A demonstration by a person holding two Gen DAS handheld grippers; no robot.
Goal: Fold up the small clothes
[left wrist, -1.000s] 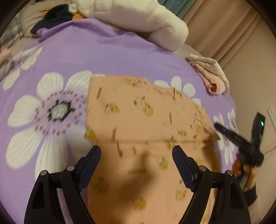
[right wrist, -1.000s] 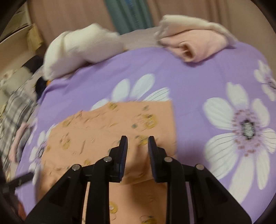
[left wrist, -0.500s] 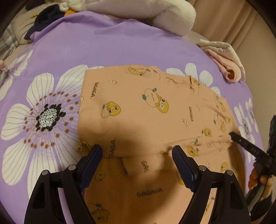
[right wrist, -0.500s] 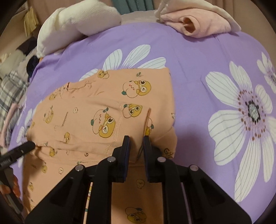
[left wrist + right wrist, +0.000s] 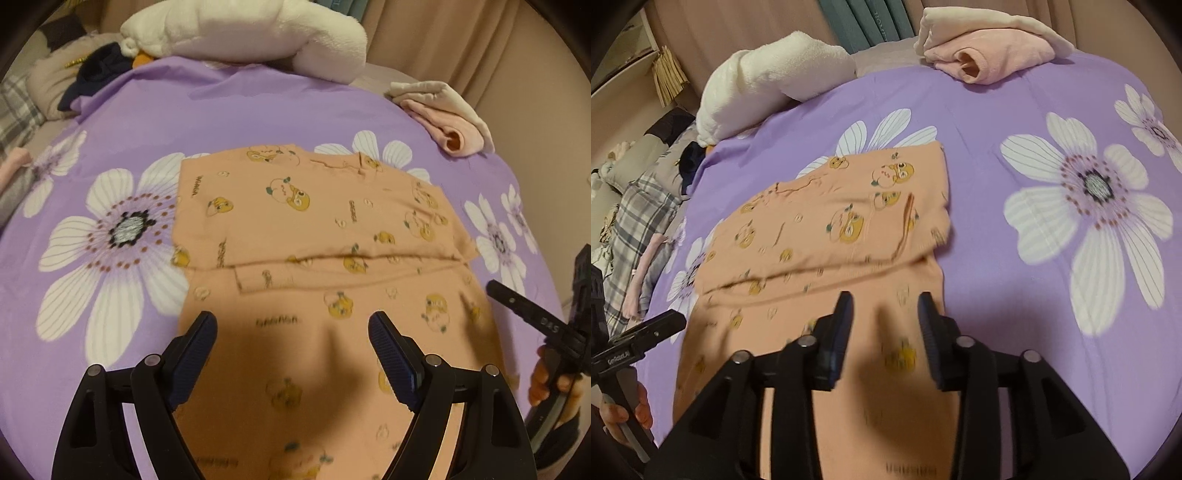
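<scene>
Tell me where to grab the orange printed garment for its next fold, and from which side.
Probably the near, unfolded part of the orange garment. Its far part is already doubled back, ending in a crosswise edge, while the single layer runs flat toward both open tools. Take its two side edges from the near side, left tool on the left, right tool on the right.

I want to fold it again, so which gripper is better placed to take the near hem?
Probably the left gripper: wide open, centred over the orange garment. The right gripper, open less wide, sits near its edge.
</scene>
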